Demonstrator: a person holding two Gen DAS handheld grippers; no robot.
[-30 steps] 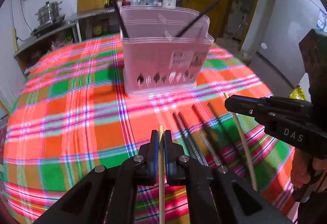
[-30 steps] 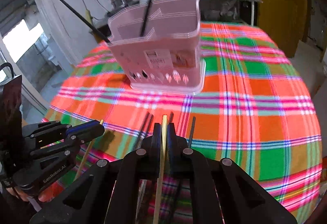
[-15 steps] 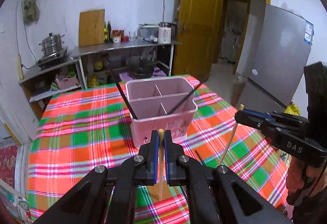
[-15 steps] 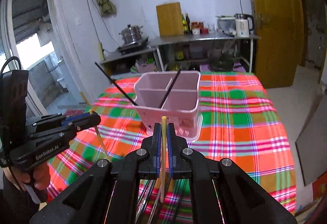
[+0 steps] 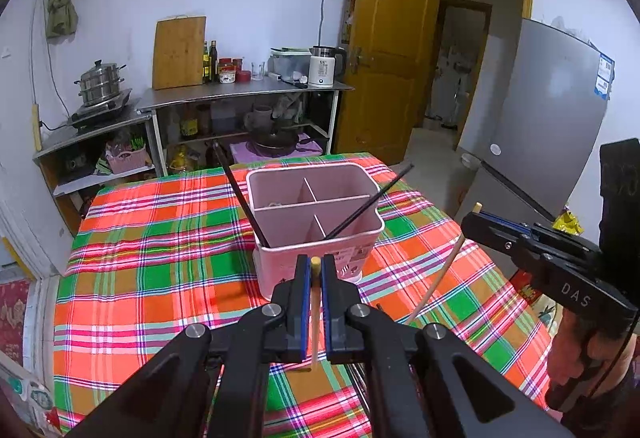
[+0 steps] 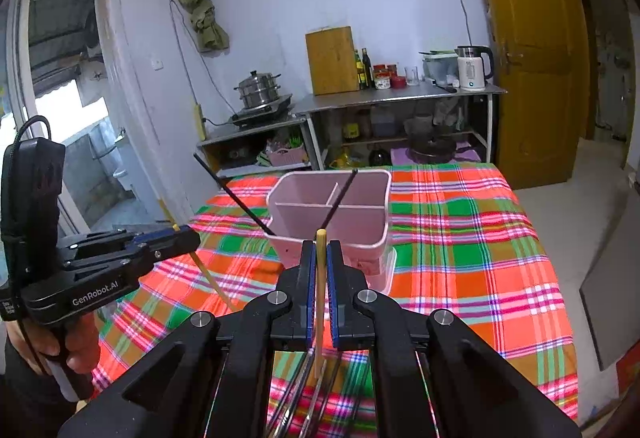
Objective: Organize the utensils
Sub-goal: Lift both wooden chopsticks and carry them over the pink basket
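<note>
1. Our left gripper (image 5: 315,270) is clamped on a pale chopstick (image 5: 315,318), and our right gripper (image 6: 320,266) is clamped on another stick (image 6: 320,302)
2. A second ago both grippers sat low over the cloth (image 5: 160,270); now both have risen, sticks hanging clear, so we judge pickup done and the drop-in next
3. More chopsticks (image 6: 304,390) lie on the cloth under the right gripper, so the sorting is not finished
4. Ahead stands the pink caddy (image 5: 316,238) with two black sticks (image 5: 240,194) leaning out over its sides; the middle compartments look open, and we should steer between those leaning ends
</note>
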